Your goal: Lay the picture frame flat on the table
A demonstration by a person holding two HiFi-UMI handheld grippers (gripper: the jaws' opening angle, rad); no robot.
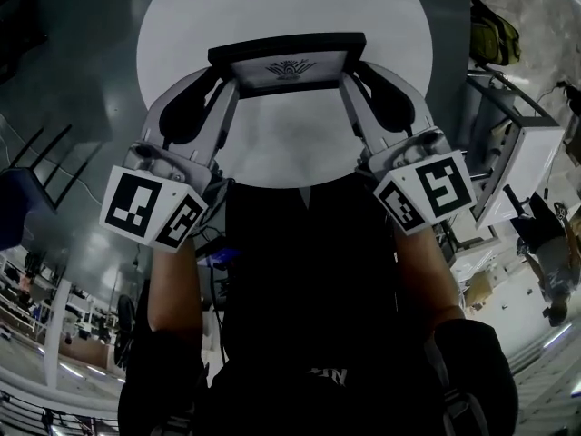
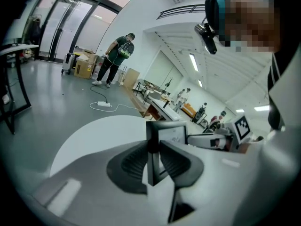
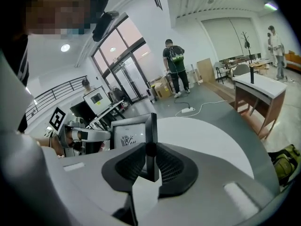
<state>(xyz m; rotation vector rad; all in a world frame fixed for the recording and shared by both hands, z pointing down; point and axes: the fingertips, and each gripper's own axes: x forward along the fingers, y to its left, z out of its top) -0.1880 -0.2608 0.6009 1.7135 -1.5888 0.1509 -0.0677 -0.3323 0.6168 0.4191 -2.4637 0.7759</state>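
1. Open white top of the round table [image 1: 281, 153] shows on every side of the picture frame [image 1: 289, 62].
2. My left gripper [image 1: 224, 78] and right gripper [image 1: 352, 78] clamp the frame's two side edges, and the frame fills the gap between them.
3. To my left, a dark-legged stand [image 1: 32, 184] sits on the floor, apart from the rim.
4. To my right, a white desk [image 1: 519, 148] stands near the rim, with a yellow-green bag [image 1: 495, 34] beside it.
5. Past the far edge, a power strip [image 2: 104, 104] and its cable lie on the floor.

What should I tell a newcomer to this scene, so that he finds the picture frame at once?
Start at the round white table on the grey floor. Over it, the left gripper and the right gripper pinch the two side edges of one thing. That is the picture frame, the only black-rimmed rectangle, with a small dark drawing on white.
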